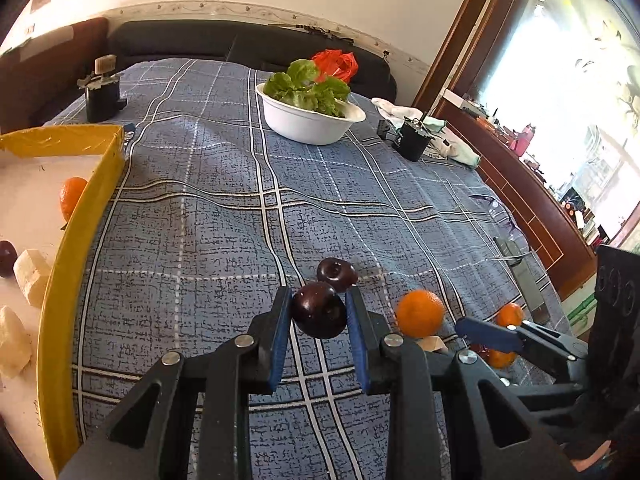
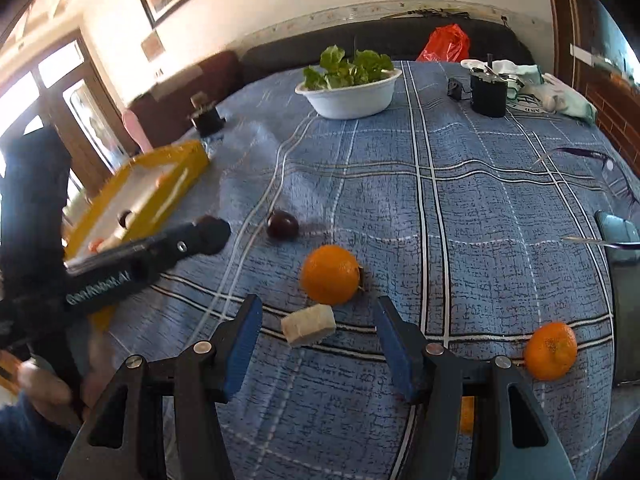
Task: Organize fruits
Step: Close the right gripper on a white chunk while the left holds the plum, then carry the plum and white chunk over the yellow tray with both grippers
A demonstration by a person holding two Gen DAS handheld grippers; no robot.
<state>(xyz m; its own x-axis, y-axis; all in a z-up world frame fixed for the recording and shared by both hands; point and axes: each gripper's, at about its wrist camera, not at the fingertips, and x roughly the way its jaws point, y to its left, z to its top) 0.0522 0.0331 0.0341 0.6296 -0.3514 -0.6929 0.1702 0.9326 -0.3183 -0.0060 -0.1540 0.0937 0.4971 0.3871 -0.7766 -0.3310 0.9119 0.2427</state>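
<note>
1. My left gripper (image 1: 319,312): matt black plastic arms, bright metal pivot pins, blue ribbed pads (image 1: 280,332). The same build shows on my right gripper (image 2: 318,344).
2. Plum (image 1: 319,310) between the left pads: dark, smooth, glossy skin with highlights.
3. Second plum (image 1: 337,275) on the cloth: equally glossy.
4. Orange (image 2: 330,274): finely pitted rind, dull sheen.
5. Tablecloth (image 1: 224,208): woven blue fabric, matt, rippled, with printed check lines.
6. Tray (image 1: 72,240): yellow rim, looks like taped card, slightly shiny; white floor, matt.
7. Bowl (image 1: 308,122): white, smooth, faintly satin.
8. Pale block (image 2: 308,325): rough, crumbly-looking faces, matt.
9. Bag (image 2: 445,45): thin red plastic, crinkled, glossy.
</note>
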